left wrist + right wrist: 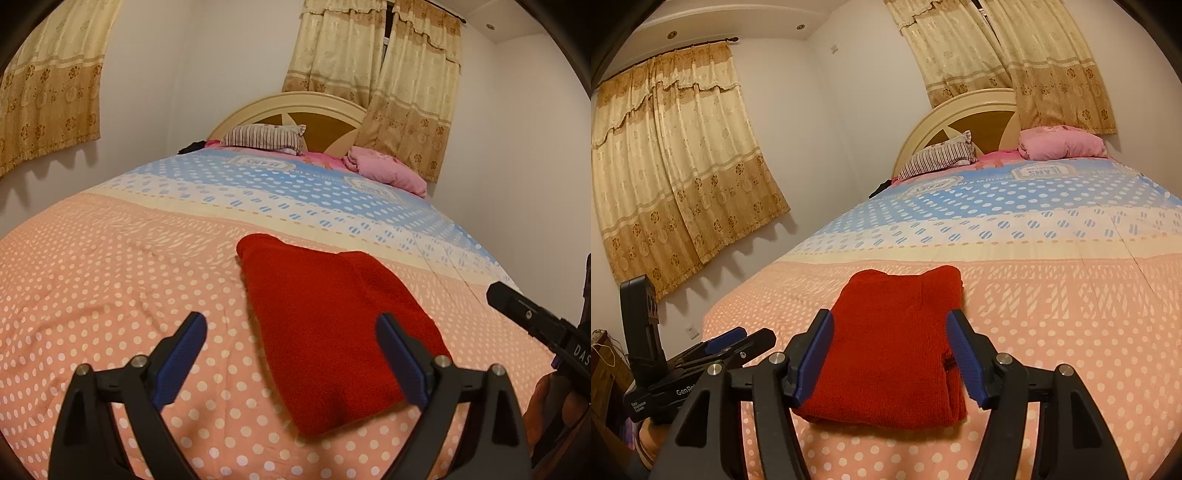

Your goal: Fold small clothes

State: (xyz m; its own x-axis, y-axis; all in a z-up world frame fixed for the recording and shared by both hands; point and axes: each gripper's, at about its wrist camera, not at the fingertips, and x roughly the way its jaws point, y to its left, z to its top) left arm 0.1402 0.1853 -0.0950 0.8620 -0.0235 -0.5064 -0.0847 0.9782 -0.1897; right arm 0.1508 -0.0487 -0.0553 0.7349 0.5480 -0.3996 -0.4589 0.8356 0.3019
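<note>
On the near end of the bed [110, 277], the red garment [894, 354] lies folded flat, apparently finished; I hold my left gripper [291, 354] and right gripper [890, 354] above it, jaws apart and empty.

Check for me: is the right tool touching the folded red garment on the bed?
Cannot tell. In the right wrist view the right tool stands open around the red garment, which overlaps both blue pads, and neither view shows plainly whether they hover above it or press it.
</note>
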